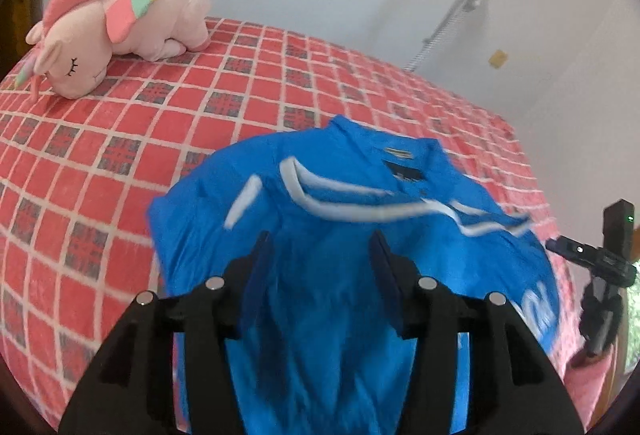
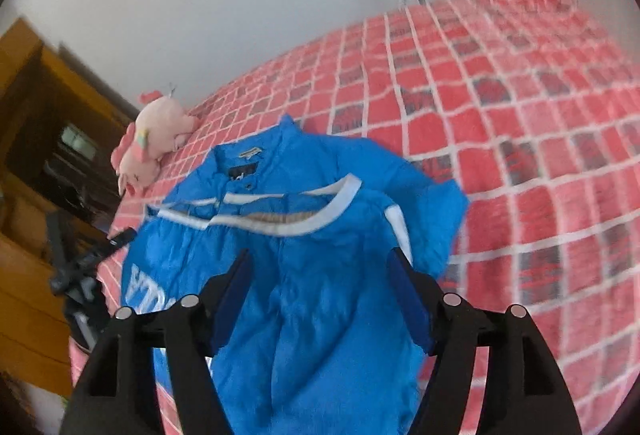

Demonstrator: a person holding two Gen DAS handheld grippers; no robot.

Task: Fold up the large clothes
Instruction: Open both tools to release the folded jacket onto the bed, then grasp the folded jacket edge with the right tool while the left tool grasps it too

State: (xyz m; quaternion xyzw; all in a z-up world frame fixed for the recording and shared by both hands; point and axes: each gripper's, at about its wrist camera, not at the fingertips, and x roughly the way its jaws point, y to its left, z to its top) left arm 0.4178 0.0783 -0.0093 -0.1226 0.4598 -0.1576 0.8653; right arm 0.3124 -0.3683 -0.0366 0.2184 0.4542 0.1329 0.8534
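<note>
- The left gripper (image 1: 320,247) hangs above the blue polo shirt (image 1: 340,235), its two blue-padded fingers (image 1: 258,263) spread wide apart with only cloth showing in the gap below them; nothing is pinched.
- The right gripper (image 2: 322,267) is likewise spread, its fingers (image 2: 236,283) well apart over the same blue polo shirt (image 2: 312,275), holding nothing.
- The shirt lies on the red checked blanket (image 1: 100,155), collar end away from the fingertips in both views, the lower body running back beneath the fingers toward each camera.
- A white-trimmed band (image 1: 360,209) crosses the shirt just beyond the left fingertips; in the right wrist view the same white trim (image 2: 288,225) sits just ahead of the right fingertips.
- White lettering (image 1: 538,305) shows on the cloth outside the left gripper's right finger; it is too blurred to read.
- A pink unicorn plush (image 1: 120,31) lies on the blanket far ahead and to the left of the left fingers, well apart from the shirt.
- A black camera on a small tripod (image 1: 604,275) stands off the blanket's edge, to the right of the left fingers.
- Wooden furniture (image 2: 44,139) stands left of the right fingers, past the red checked blanket (image 2: 520,155).
</note>
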